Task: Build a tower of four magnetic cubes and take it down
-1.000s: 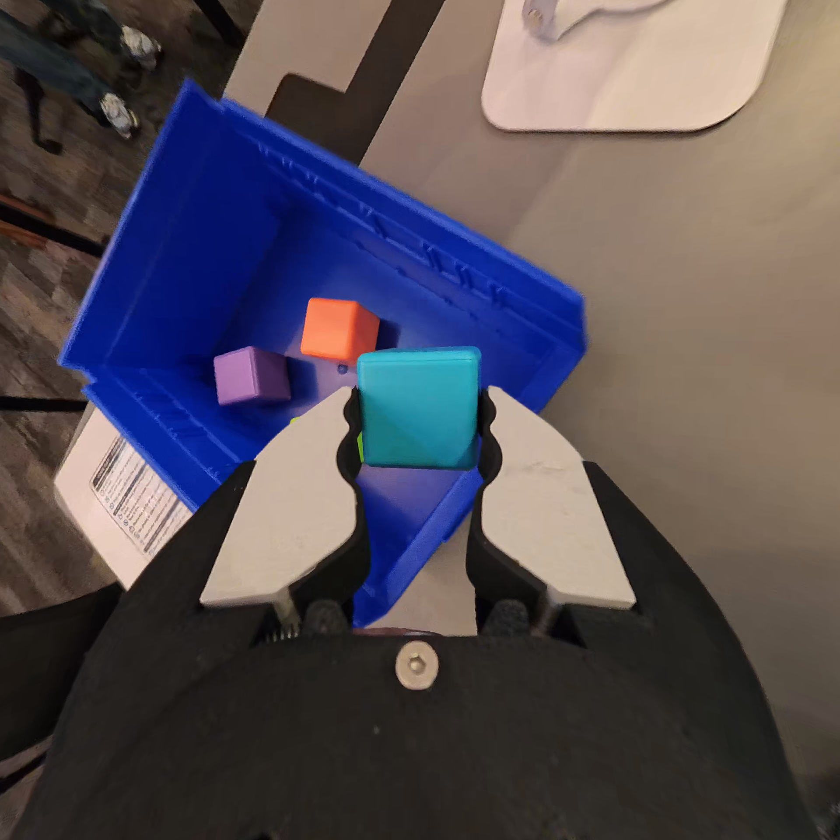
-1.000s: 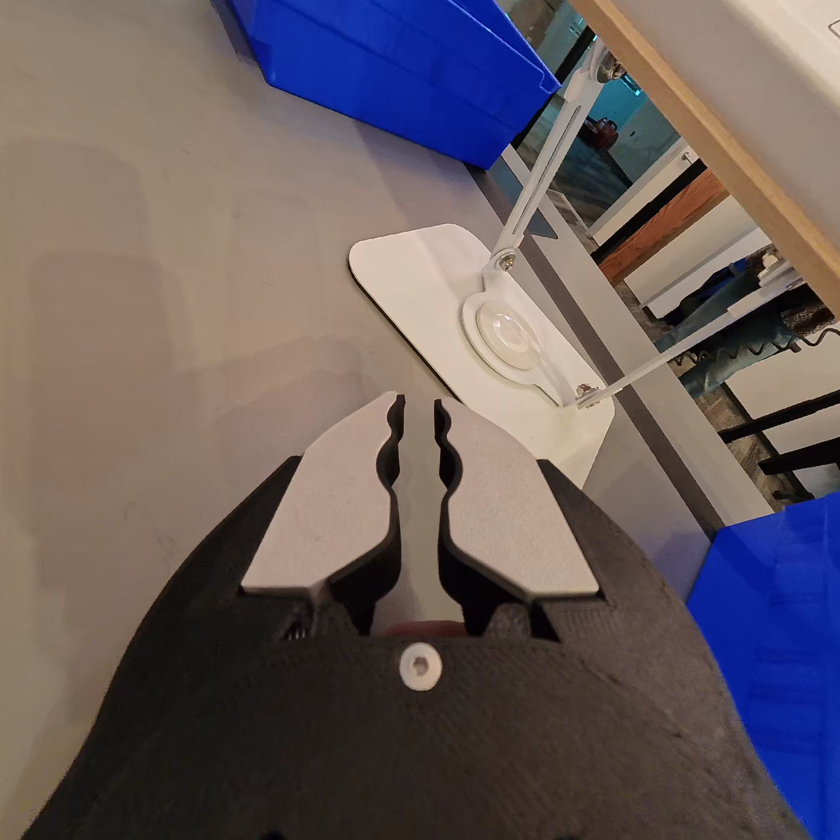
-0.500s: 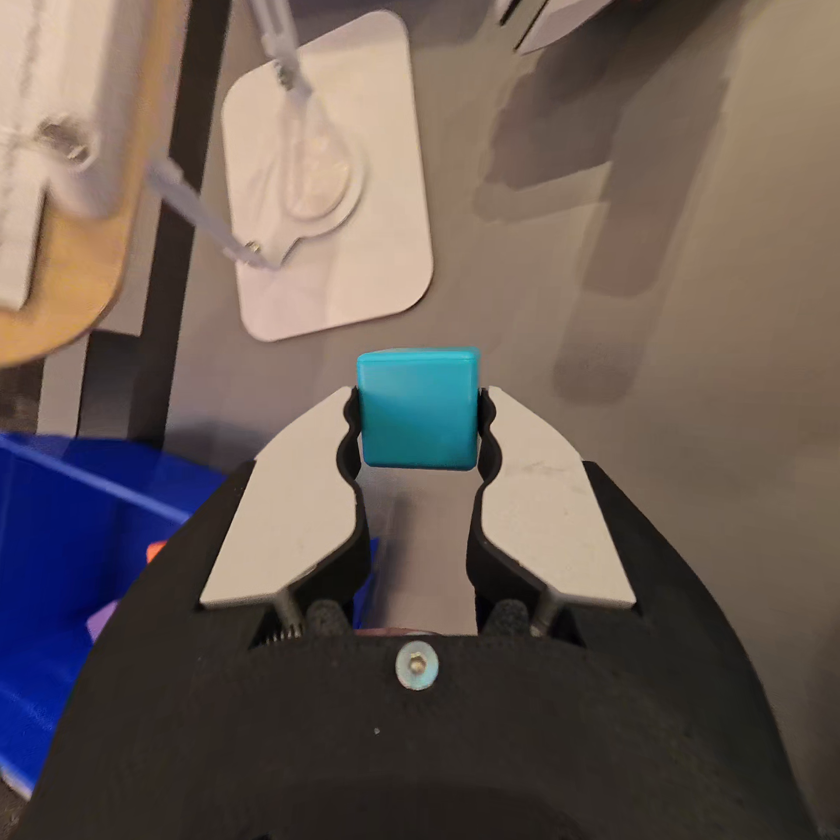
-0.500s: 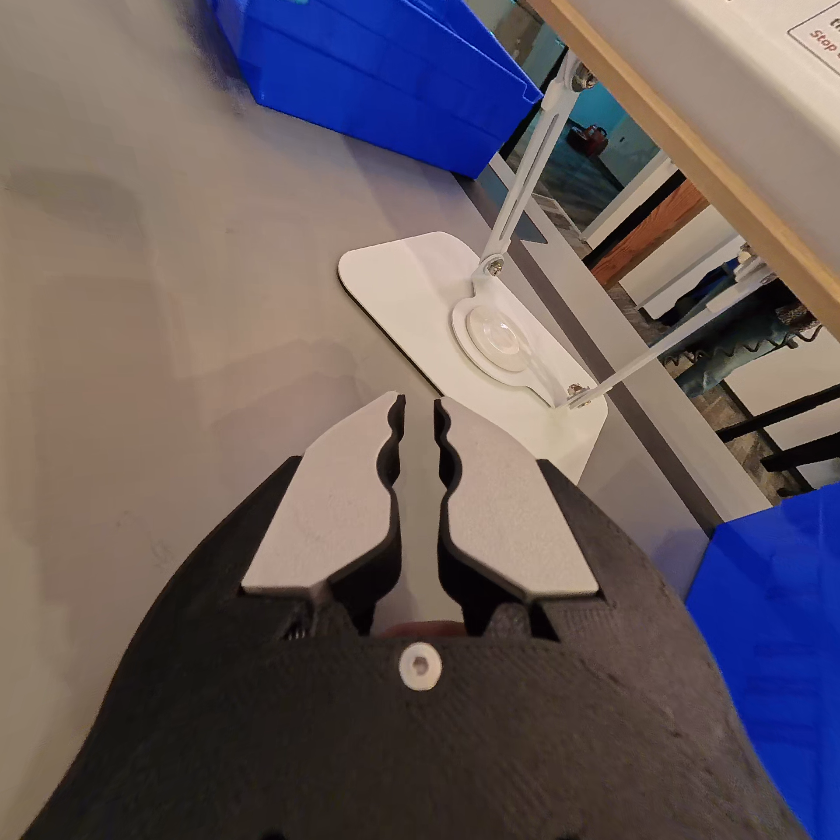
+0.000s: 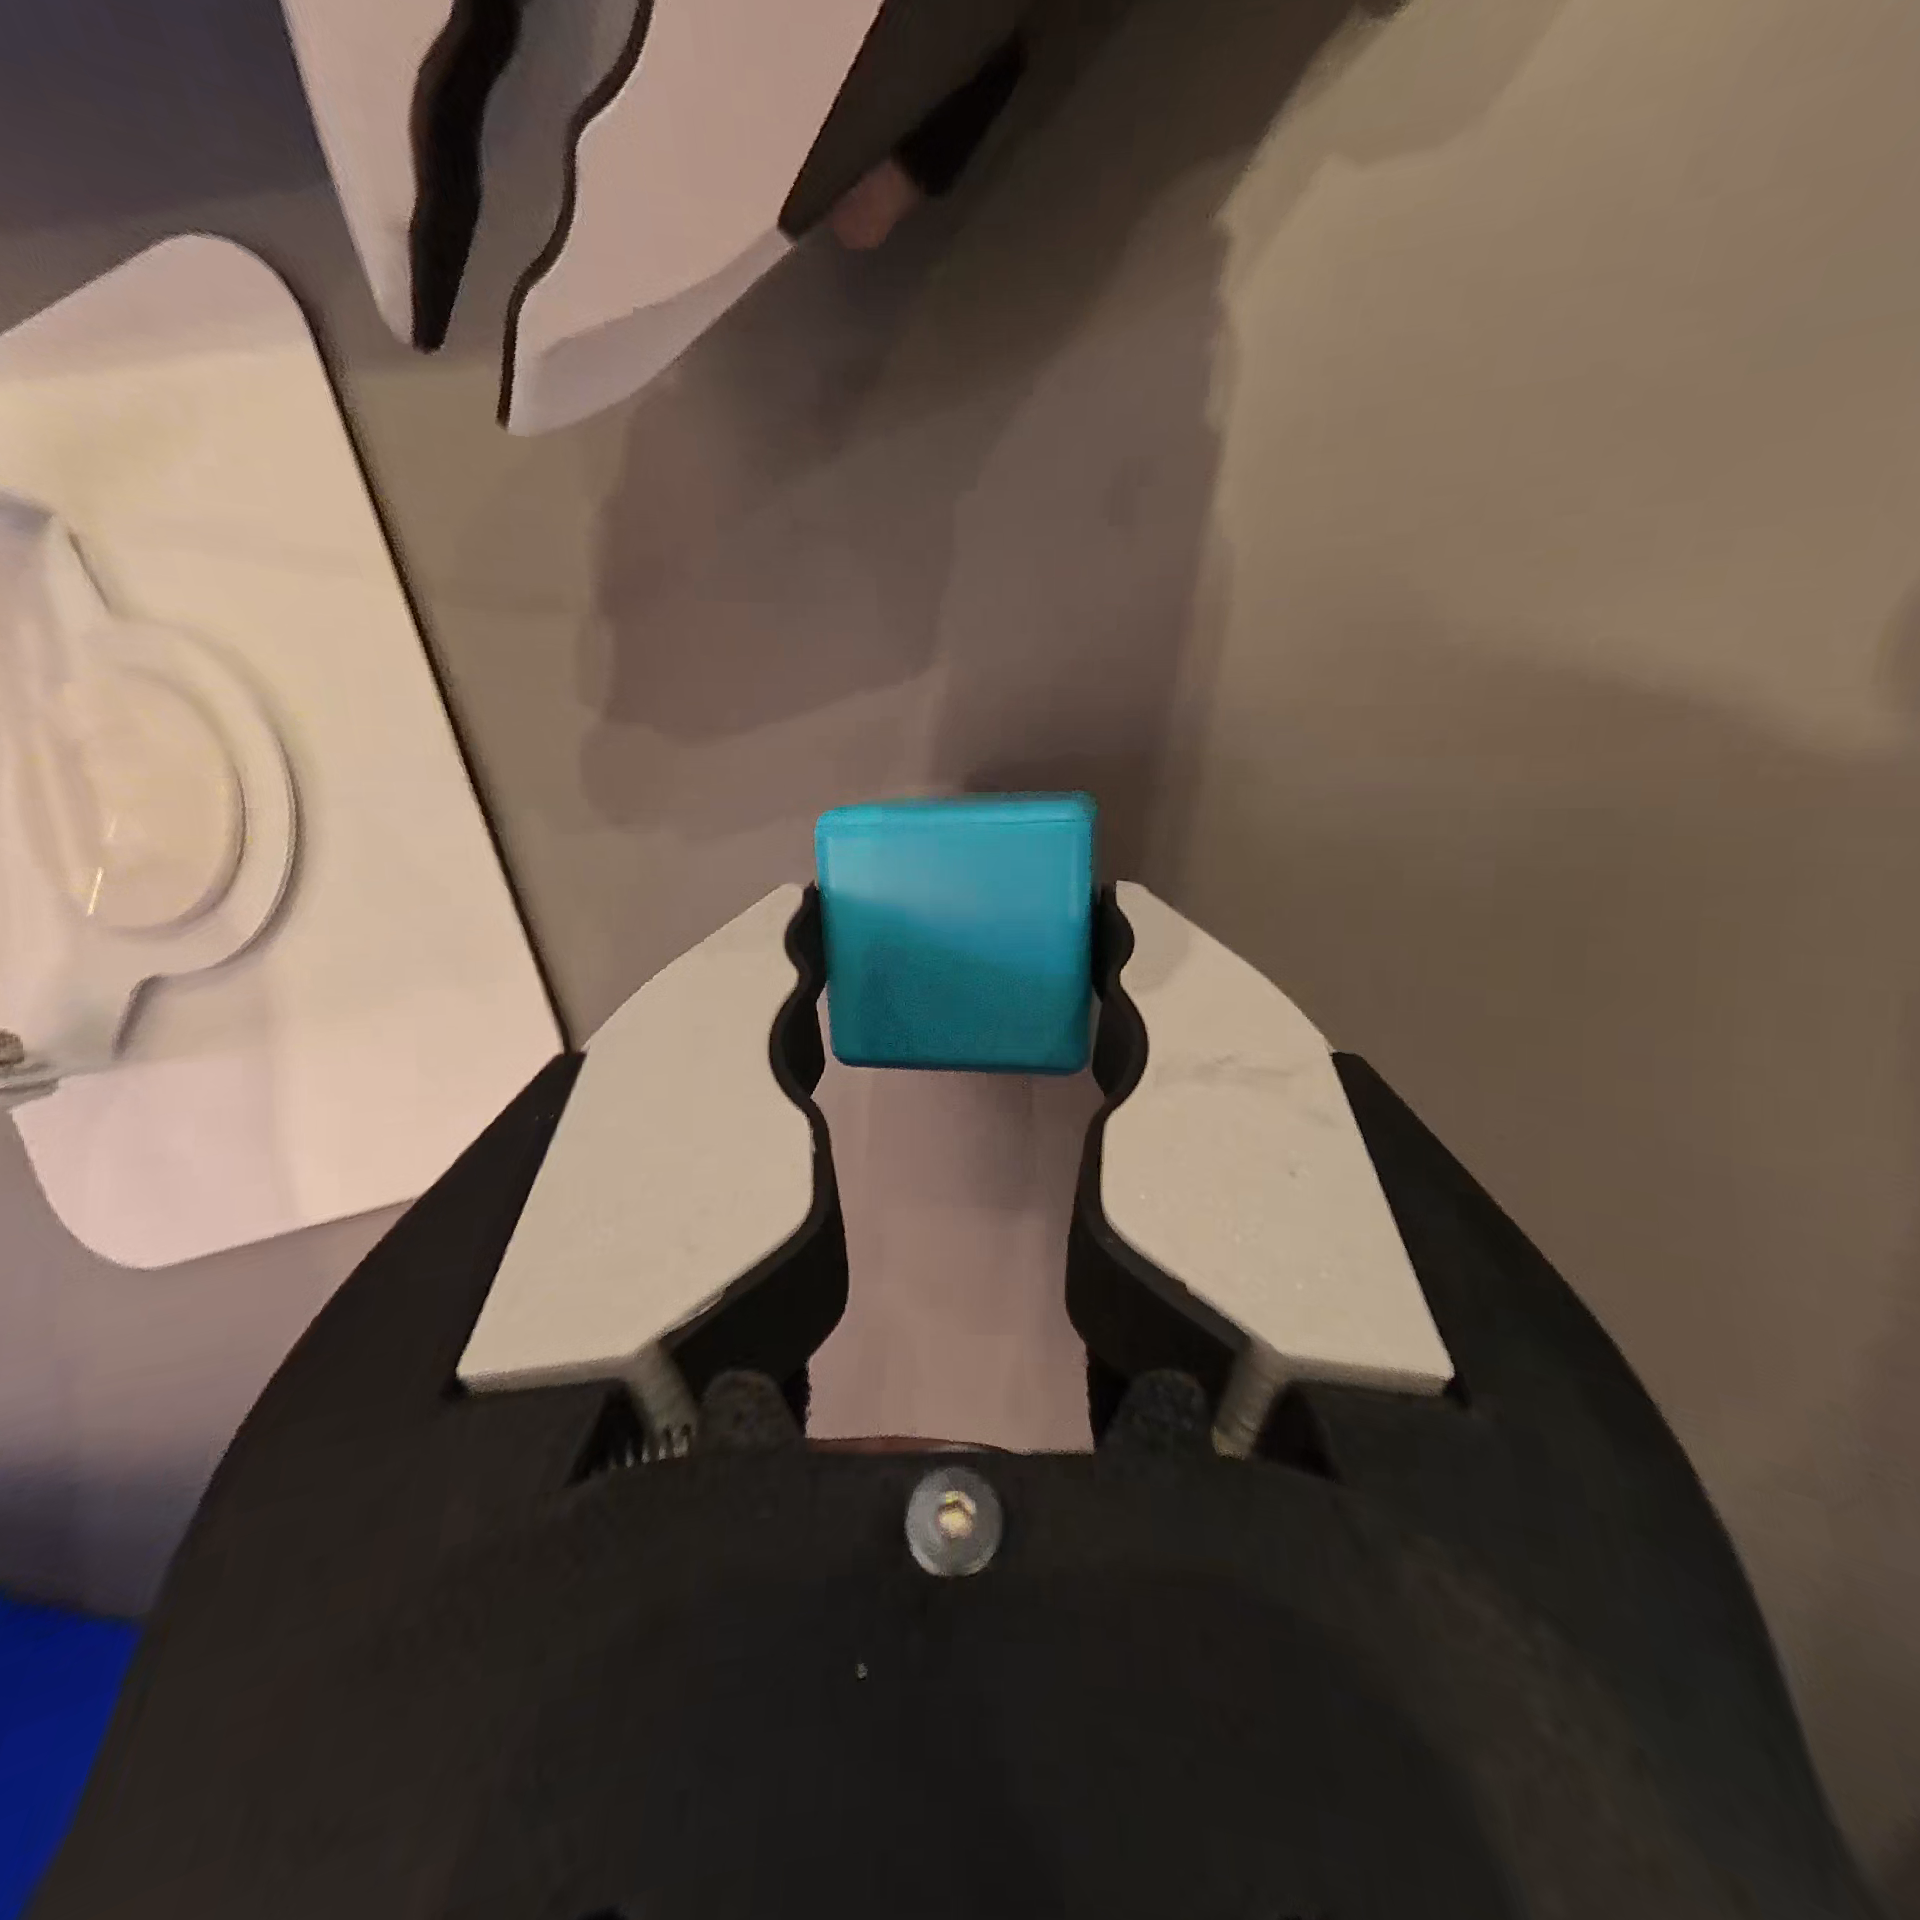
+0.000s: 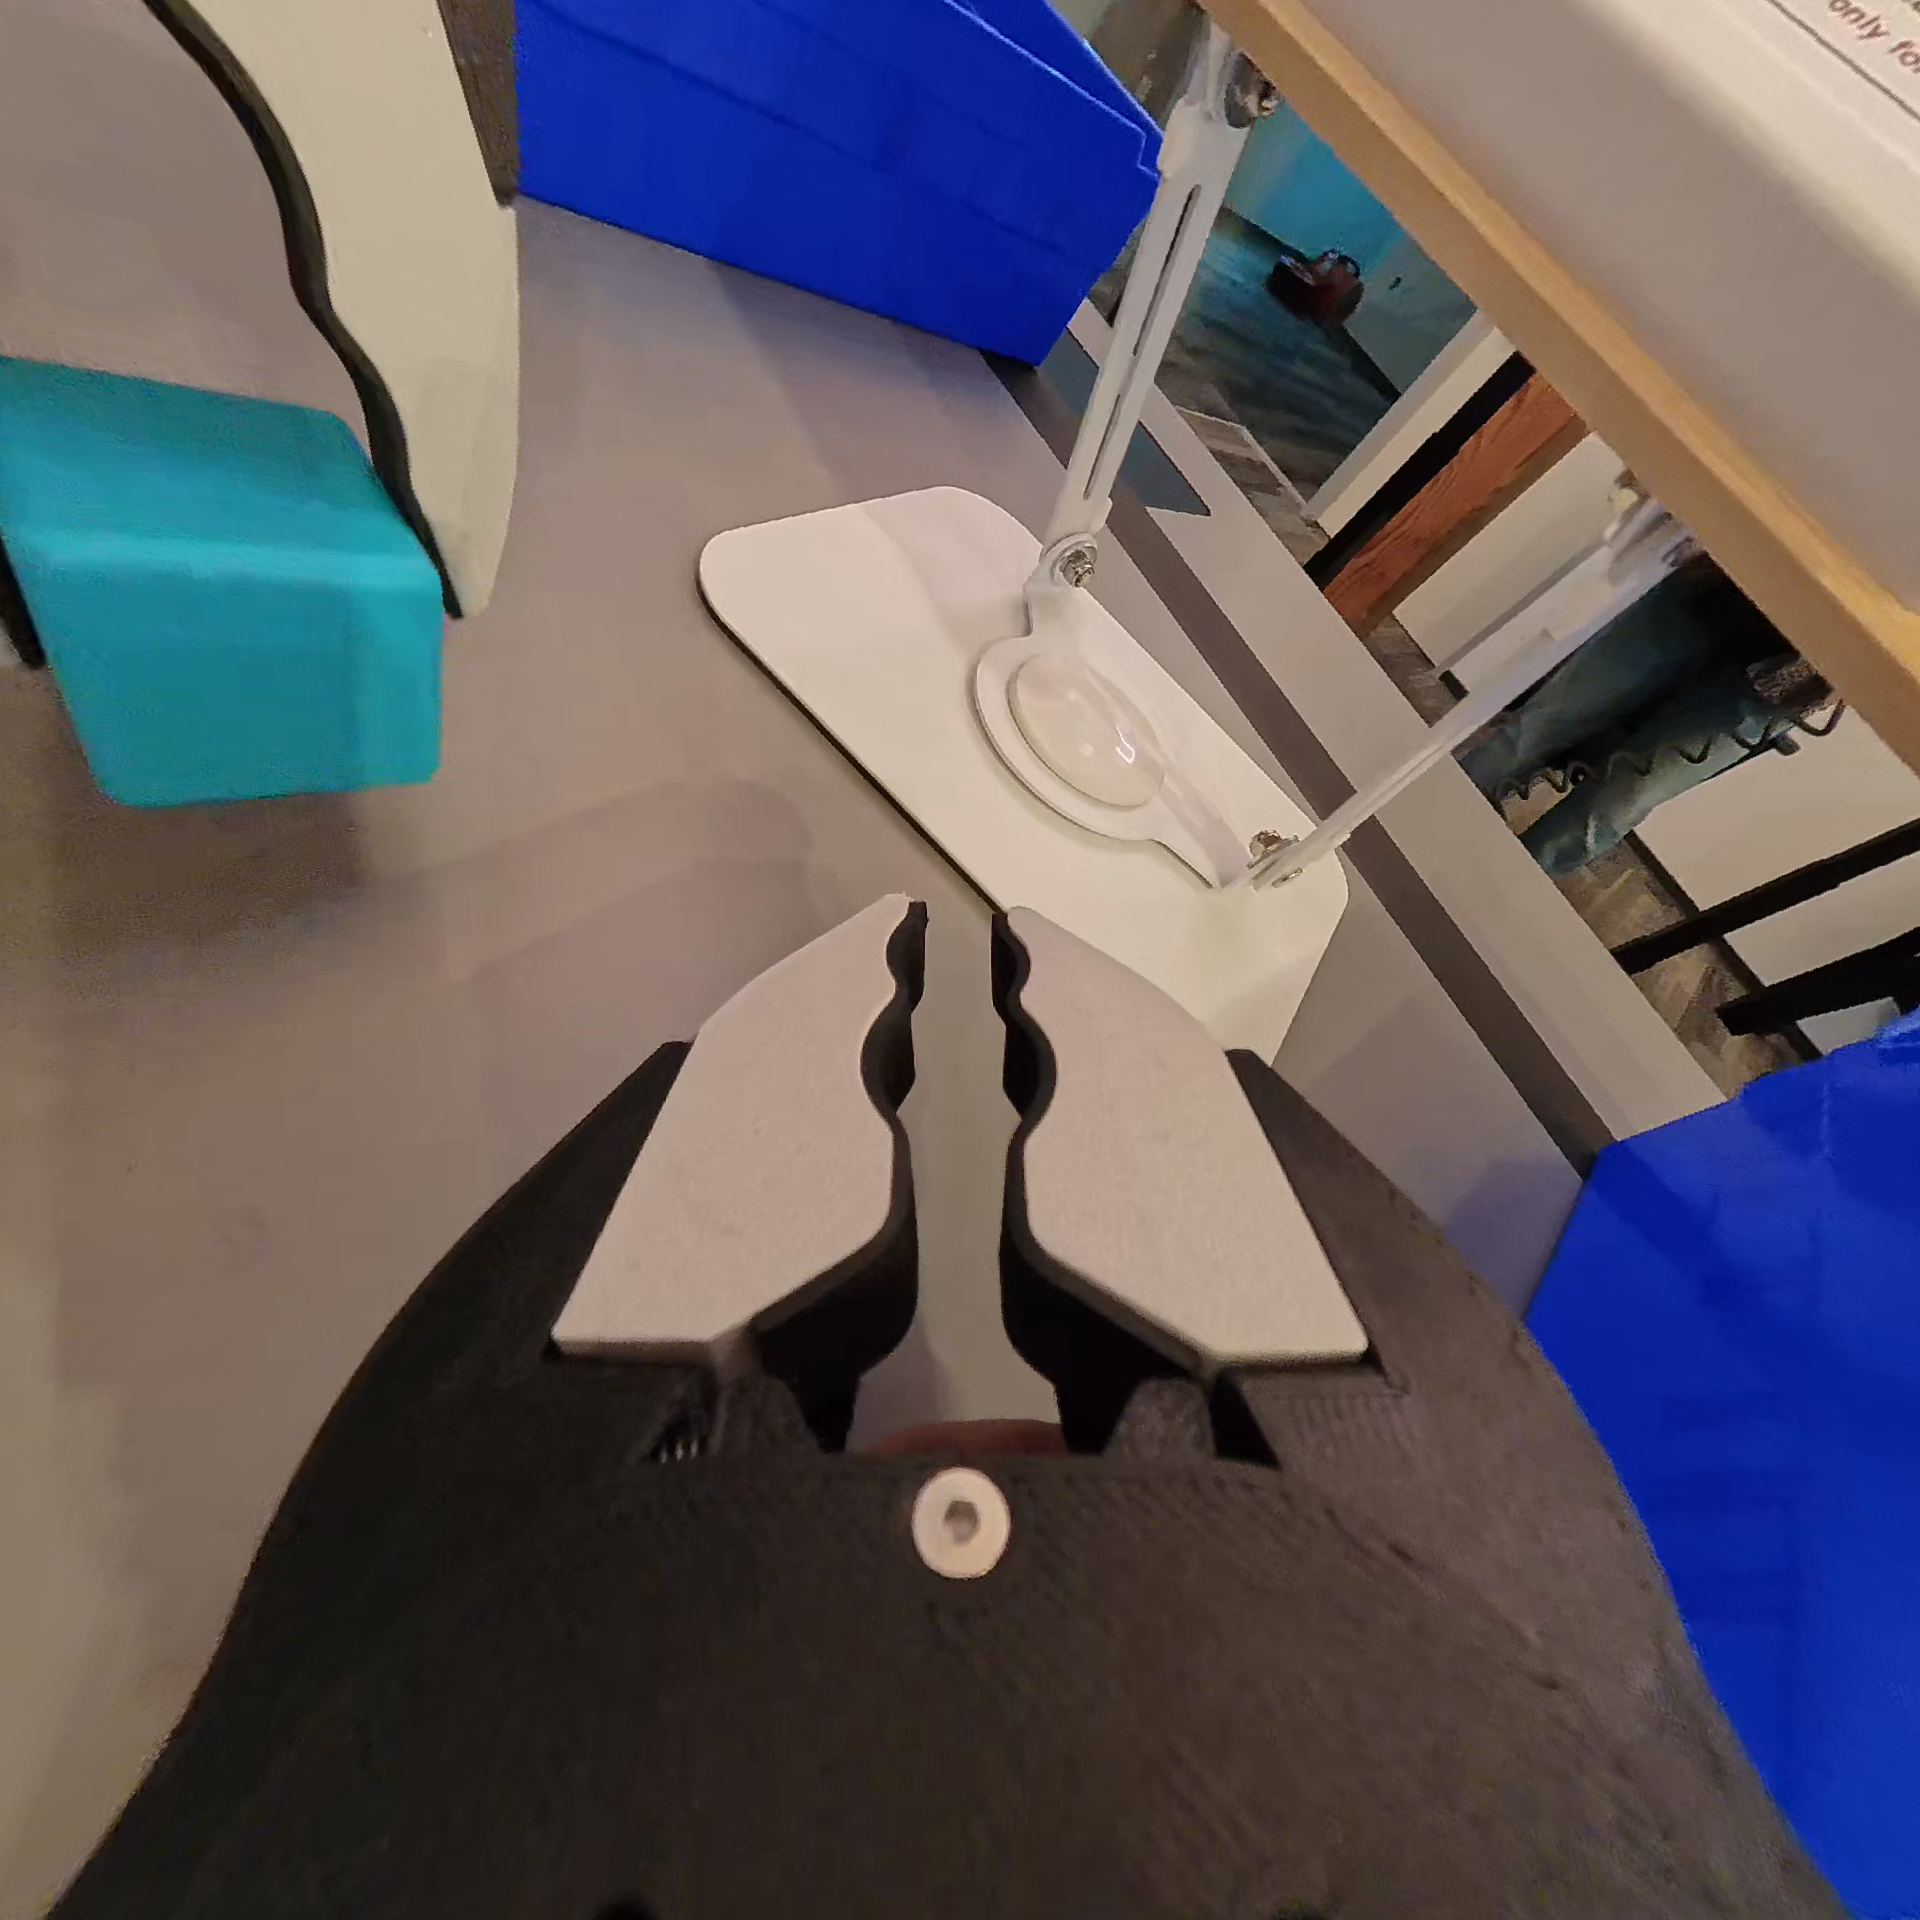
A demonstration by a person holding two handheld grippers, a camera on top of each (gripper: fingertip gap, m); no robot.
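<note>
Left gripper clenched on a teal cube, jaws pressing its two side faces, cube raised clear of the grey counter over its bare middle. Right gripper nearly closed, jaws a narrow slit apart with nothing between them, above the counter near its far edge. Seen from the right wrist view, teal cube off to the left and just above the surface, one white finger of the left gripper against its side. Just beyond the right gripper, a white stand base with a clear dome, flat on the counter beside the far edge, thin metal arms rising from it. Farther off, a blue bin at the counter's far corner; another blue bin at the right edge. Beyond the edge, wooden and white furniture, blurred.
</note>
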